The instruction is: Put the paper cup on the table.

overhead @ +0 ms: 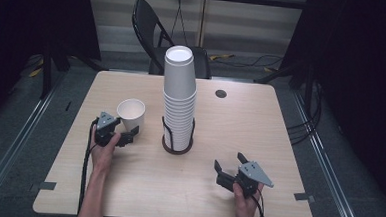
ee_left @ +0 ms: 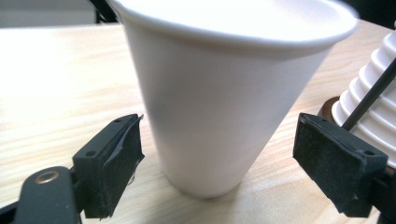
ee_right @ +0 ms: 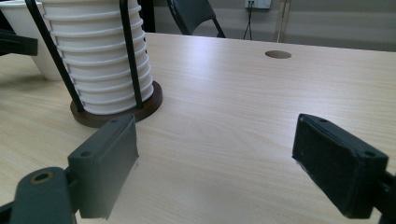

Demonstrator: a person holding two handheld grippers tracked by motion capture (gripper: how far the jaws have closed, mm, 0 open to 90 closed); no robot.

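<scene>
cup [ee_left: 224, 98] upright between the spread left tongs [ee_left: 219, 154], untouched; right tongs [ee_right: 229, 168] apart, stack [ee_right: 100, 60] beyond.

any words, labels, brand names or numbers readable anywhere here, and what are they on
None: no readable text in any view.
The single paper cup between the open jaws of the left gripper is plain white.
The stack of paper cups in its holder bears no print.
The right gripper, open, and the wooden table show no label or number.
The wall socket plate is too small to show any marking.
</scene>
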